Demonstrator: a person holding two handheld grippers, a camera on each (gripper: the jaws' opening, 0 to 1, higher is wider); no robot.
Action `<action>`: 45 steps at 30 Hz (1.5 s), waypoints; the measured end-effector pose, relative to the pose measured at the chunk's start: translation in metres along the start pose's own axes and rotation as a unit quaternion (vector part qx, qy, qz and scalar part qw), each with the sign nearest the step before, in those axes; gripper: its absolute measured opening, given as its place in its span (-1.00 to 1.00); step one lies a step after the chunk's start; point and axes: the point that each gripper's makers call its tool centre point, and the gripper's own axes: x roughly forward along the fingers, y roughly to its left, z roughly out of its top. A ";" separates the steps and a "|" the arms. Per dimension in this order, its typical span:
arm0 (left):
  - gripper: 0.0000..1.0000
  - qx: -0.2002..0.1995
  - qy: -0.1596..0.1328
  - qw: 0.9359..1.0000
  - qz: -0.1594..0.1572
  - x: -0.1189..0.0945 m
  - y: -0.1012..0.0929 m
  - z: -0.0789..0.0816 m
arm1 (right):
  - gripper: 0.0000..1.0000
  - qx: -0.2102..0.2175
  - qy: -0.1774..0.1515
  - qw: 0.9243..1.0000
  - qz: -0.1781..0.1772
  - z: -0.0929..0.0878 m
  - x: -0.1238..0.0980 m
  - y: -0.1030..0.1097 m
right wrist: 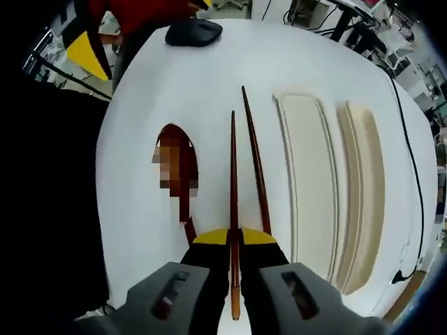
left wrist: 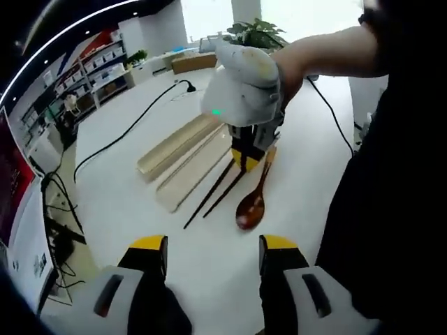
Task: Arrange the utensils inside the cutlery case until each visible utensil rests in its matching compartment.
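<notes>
- Here the right gripper (right wrist: pixel 234 237) has its yellow-tipped jaws pinched on one chopstick (right wrist: pixel 233 209), gripped near its thick end so the slim tip points away over the white table (right wrist: pixel 209 84) — a hold that leaves the length free to aim.
- The second chopstick (right wrist: pixel 255 167) lies just beside it, near the handle of the wooden spoon (right wrist: pixel 183 174).
- The cutlery case (right wrist: pixel 311 188) sits to one side with its lid (right wrist: pixel 367 195) alongside; both pale troughs look bare, so sorting has barely started, I judge.
- The left gripper (left wrist: pixel 213 255) hovers with jaws apart, holding nothing — likely kept back while the right works.
</notes>
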 end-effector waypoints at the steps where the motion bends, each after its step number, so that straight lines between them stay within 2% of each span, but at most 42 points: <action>1: 0.07 -0.001 0.000 1.000 0.002 -0.001 0.000 -0.002 | -0.99 -0.005 0.001 1.000 -0.002 0.000 0.000 0.000; 5: 0.06 -0.015 0.009 1.000 0.005 -0.002 -0.003 -0.013 | -0.98 -0.002 -0.001 1.000 -0.006 -0.001 -0.001 -0.001; 7: 0.01 -0.007 0.020 1.000 -0.011 0.000 -0.014 -0.016 | -0.98 0.009 -0.001 1.000 -0.009 -0.001 -0.001 -0.001; 9: 0.04 -0.006 0.011 1.000 -0.008 0.001 -0.017 -0.011 | -0.98 0.014 0.001 1.000 -0.011 -0.001 -0.001 -0.001; 12: 0.22 -0.042 -0.024 0.999 -0.009 0.002 -0.022 0.002 | -0.99 0.021 0.002 1.000 -0.012 -0.001 0.000 -0.002; 14: 0.25 -0.039 -0.028 0.999 -0.010 0.000 -0.024 0.005 | -0.99 0.023 -0.002 1.000 -0.011 -0.001 -0.001 -0.002; 18: 0.24 -0.034 -0.032 0.999 0.003 -0.002 -0.024 0.002 | -1.00 0.035 -0.027 0.999 0.001 -0.002 -0.002 -0.003; 22: 0.21 -0.021 -0.014 1.000 0.008 -0.007 -0.028 -0.010 | -1.00 0.043 -0.042 0.998 0.014 -0.002 -0.002 -0.003; 25: 0.21 -0.027 -0.017 0.999 0.016 -0.013 -0.027 -0.011 | -1.00 0.062 -0.055 0.996 0.025 -0.001 -0.003 -0.003; 27: 0.21 -0.027 -0.017 0.999 0.019 -0.016 -0.027 -0.012 | -1.00 0.092 -0.063 0.993 0.035 -0.001 -0.003 -0.002; 31: 0.19 -0.023 -0.016 0.999 0.022 -0.019 -0.030 -0.016 | -1.00 0.081 -0.060 0.995 0.027 0.001 -0.003 0.000; 38: 0.19 -0.026 -0.018 0.999 0.031 -0.026 -0.034 -0.020 | -1.00 0.087 -0.065 0.994 0.022 0.000 -0.004 0.000; 45: 0.18 -0.028 -0.014 0.999 0.034 -0.030 -0.035 -0.026 | -1.00 0.077 -0.073 0.994 0.019 0.005 -0.014 0.001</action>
